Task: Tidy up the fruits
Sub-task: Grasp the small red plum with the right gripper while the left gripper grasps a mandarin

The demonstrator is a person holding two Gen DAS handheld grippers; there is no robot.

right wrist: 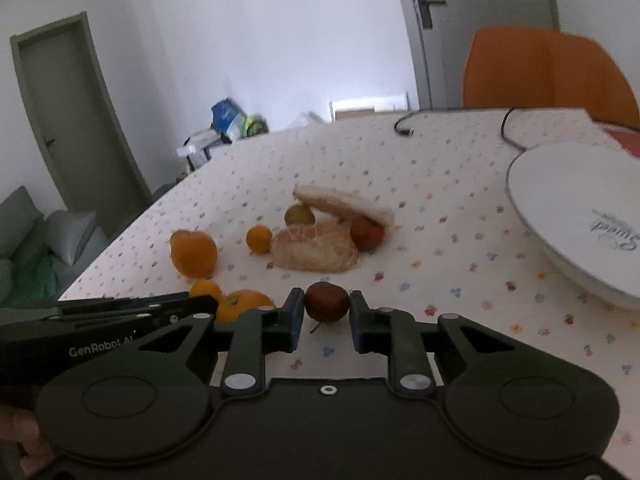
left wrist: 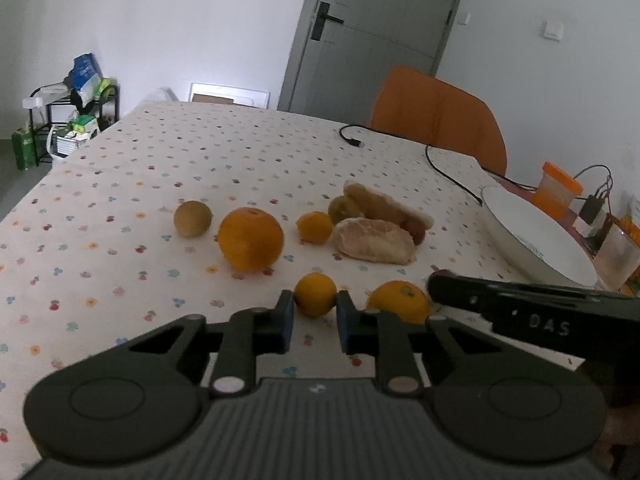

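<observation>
My left gripper [left wrist: 315, 309] has its blue-padded fingers closed against the sides of a small orange [left wrist: 315, 294] low over the dotted tablecloth. To its right lies another orange [left wrist: 400, 300]. My right gripper [right wrist: 325, 310] is shut on a dark red round fruit [right wrist: 326, 301] with a thin stem. Behind both sit a big orange [left wrist: 250, 238], a brownish round fruit [left wrist: 192, 219], a small orange [left wrist: 314, 227], a green fruit [left wrist: 344, 208], peeled pomelo pieces [left wrist: 374, 240] and a red fruit [right wrist: 367, 233]. A white plate [right wrist: 580, 208] lies to the right.
A black cable [left wrist: 448, 172] runs across the far right of the table. An orange chair [left wrist: 436, 116] stands behind it. An orange-lidded container [left wrist: 556, 188] and a glass [left wrist: 618, 256] sit beyond the plate. The table's left edge drops to the floor.
</observation>
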